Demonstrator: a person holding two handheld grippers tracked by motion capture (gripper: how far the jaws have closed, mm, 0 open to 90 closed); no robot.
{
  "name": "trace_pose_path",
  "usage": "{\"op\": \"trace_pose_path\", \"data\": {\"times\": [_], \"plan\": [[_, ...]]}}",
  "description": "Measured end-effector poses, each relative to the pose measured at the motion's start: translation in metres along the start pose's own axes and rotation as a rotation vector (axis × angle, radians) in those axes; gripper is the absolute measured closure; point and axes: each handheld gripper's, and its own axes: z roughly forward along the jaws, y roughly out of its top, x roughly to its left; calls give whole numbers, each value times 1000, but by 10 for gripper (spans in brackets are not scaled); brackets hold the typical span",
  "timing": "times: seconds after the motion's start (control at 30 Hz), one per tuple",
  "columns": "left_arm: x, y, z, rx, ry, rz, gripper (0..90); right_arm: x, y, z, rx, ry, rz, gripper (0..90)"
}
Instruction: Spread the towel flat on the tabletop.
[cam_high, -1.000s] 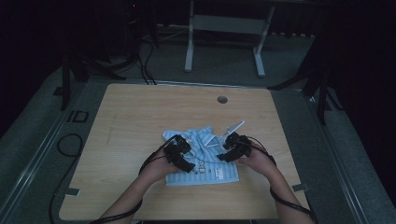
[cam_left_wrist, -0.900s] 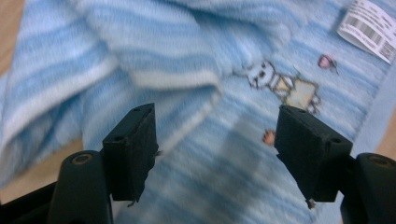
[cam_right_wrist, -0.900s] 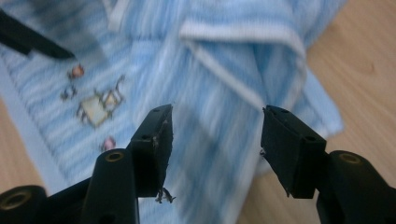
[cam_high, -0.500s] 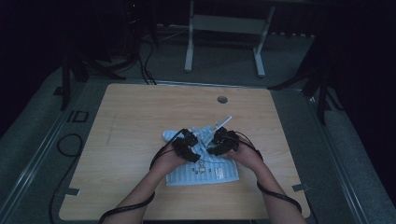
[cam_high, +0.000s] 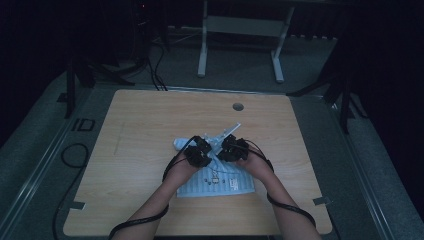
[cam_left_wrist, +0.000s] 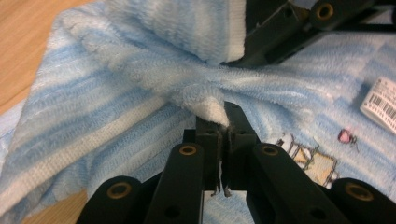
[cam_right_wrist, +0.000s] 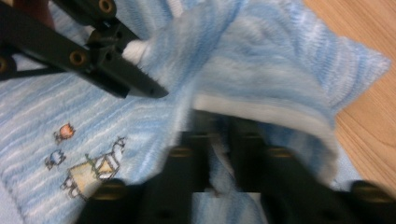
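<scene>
Dim room; on the wooden surface (cam_high: 140, 130) a blue towel (cam_high: 220, 182) lies long axis left-right, far edge bunched, both grippers' jaws, just closing, pinching it.

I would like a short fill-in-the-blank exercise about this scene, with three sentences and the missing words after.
1. Both grippers are working on a striped ____ towel.
2. The left gripper has its jaws shut on a ____ of the towel.
3. The towel lies on a ____ table.

Missing words: blue; fold; wooden
</scene>
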Motion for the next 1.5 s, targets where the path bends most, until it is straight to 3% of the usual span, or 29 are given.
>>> {"op": "trace_pose_path", "data": {"times": [0.07,0.13,0.37,0.43,0.47,0.5,0.57,0.63,0.67,0.8,0.87,0.97,1.23,1.33,1.5], "plan": [[0,0,-4,-16,6,-3,873,3,0,-3,-10,-18,14,891],[0,0,-7,-17,13,3,875,4,-1,-9,-11,-25,-2,894],[5,0,-35,-57,36,4,875,-3,-9,-40,-63,-61,8,897],[7,0,-37,-62,35,-4,875,-6,-12,-51,-74,-79,17,897],[11,-3,-46,-69,32,-13,875,-7,-15,-58,-82,-90,24,897],[12,-4,-51,-77,9,-24,875,-10,-17,-63,-85,-92,29,897],[15,-7,-61,-84,31,-19,874,-14,-23,-72,-90,-108,44,897],[16,-8,-65,-84,26,-20,874,-17,-27,-78,-93,-113,54,898],[19,-10,-72,-91,49,-27,874,-20,-29,-80,-97,-119,65,898],[29,-16,-80,-100,45,-49,874,-35,-44,-92,-96,-136,114,898],[37,-19,-81,-100,36,-79,873,-40,-48,-93,-91,-136,138,898],[50,-22,-75,-71,69,-97,872,-45,-50,-92,-67,-147,156,898],[79,-29,-47,-21,26,-199,870,-57,-56,-75,-12,-125,218,898],[84,-30,-38,-3,13,-216,870,-60,-60,-68,-4,-99,247,897],[83,-30,-30,24,57,-213,829,-61,-65,-57,19,-94,253,897]]}}
